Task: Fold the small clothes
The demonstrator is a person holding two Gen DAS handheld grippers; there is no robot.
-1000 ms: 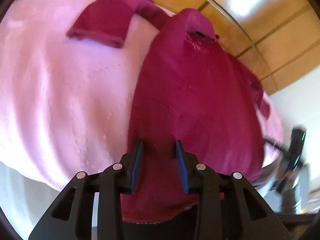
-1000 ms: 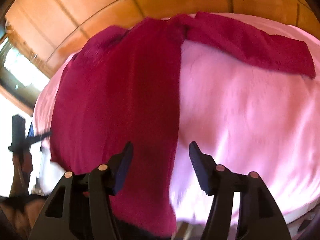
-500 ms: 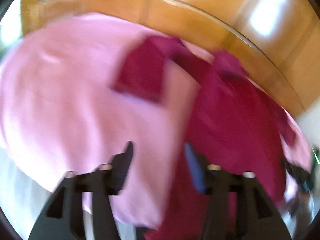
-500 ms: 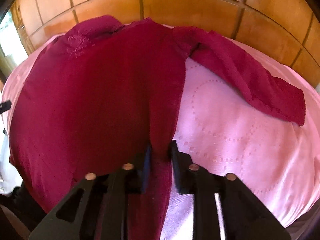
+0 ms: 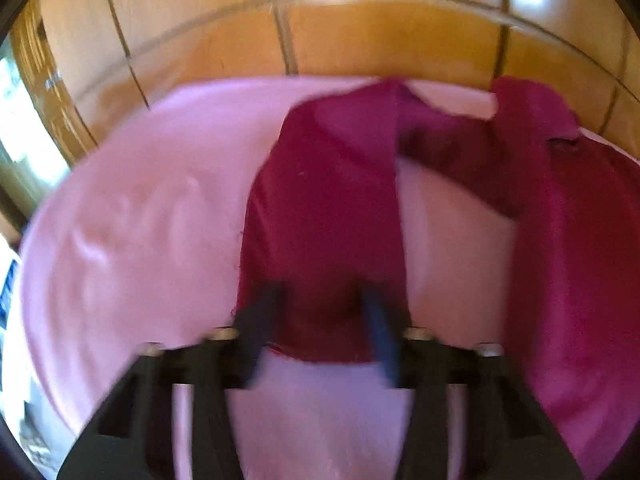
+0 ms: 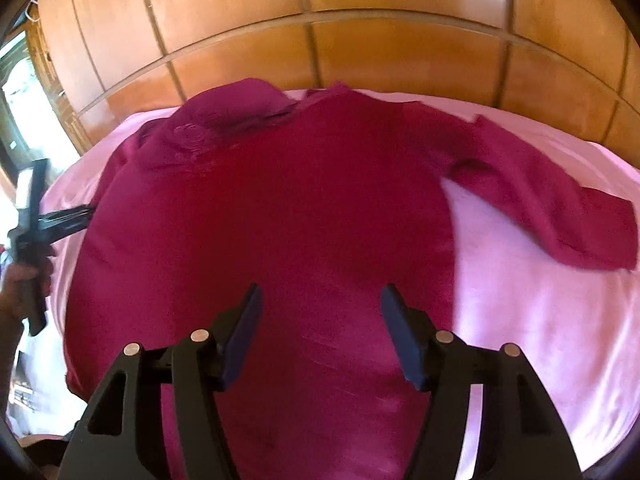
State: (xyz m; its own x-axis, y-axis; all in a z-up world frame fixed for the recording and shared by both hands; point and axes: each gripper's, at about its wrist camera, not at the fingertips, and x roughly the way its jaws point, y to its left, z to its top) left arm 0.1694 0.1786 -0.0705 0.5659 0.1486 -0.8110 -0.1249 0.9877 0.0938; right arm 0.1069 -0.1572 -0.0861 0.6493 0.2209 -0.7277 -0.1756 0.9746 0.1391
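A dark red long-sleeved shirt (image 6: 288,216) lies flat on a pink sheet (image 6: 552,320), collar toward the wooden wall. In the left wrist view its left sleeve (image 5: 324,220) runs toward me, and my left gripper (image 5: 320,304) is open with the sleeve's cuff end between its blurred fingers. My right gripper (image 6: 320,304) is open and empty above the lower middle of the shirt body. The right sleeve (image 6: 560,208) lies angled out to the right on the sheet. The left gripper also shows at the left edge of the right wrist view (image 6: 32,224).
A wooden panelled wall (image 6: 360,48) stands right behind the bed. A bright window (image 5: 16,120) is at the far left. The sheet's front edge (image 5: 60,400) drops off at the lower left.
My left gripper swung left from the shirt's hem to the left sleeve's cuff. My right gripper closed on the shirt's right edge half a second ago, and has now opened and sits over the body.
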